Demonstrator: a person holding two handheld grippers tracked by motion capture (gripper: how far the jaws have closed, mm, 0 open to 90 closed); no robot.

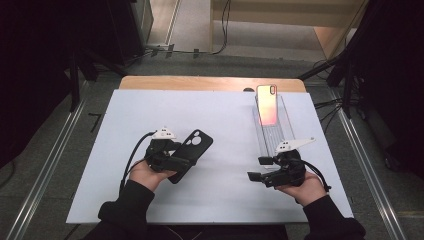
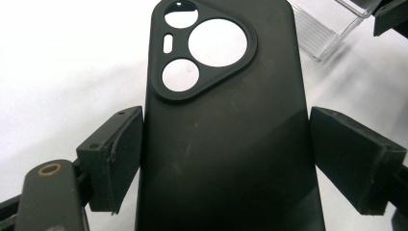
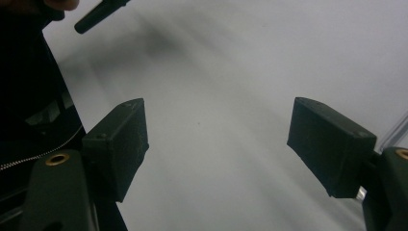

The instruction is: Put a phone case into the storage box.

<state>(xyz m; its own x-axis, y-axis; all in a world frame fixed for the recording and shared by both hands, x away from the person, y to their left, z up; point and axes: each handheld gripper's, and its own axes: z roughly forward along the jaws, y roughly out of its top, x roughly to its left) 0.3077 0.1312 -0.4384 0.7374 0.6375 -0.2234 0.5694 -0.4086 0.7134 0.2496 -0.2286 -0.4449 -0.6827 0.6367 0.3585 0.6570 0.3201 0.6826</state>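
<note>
A black phone case [image 1: 192, 150] with a three-hole camera cutout lies back-up on the white mat, angled toward the far right. My left gripper [image 1: 181, 161] straddles its lower half. In the left gripper view the case [image 2: 226, 144] sits between the jaws of the left gripper [image 2: 226, 159], with the left pad at its edge and a thin gap at the right pad. My right gripper [image 1: 255, 168] rests open near the right front, and its jaws [image 3: 216, 144] have only bare mat between them. A pink phone case [image 1: 266, 105] stands in a clear stand [image 1: 274, 131].
The white mat [image 1: 210, 115] covers most of the wooden table. The clear stand's near end [image 2: 327, 29] lies just beyond the black case, close to my right gripper. Dark stands and cables flank the table on both sides.
</note>
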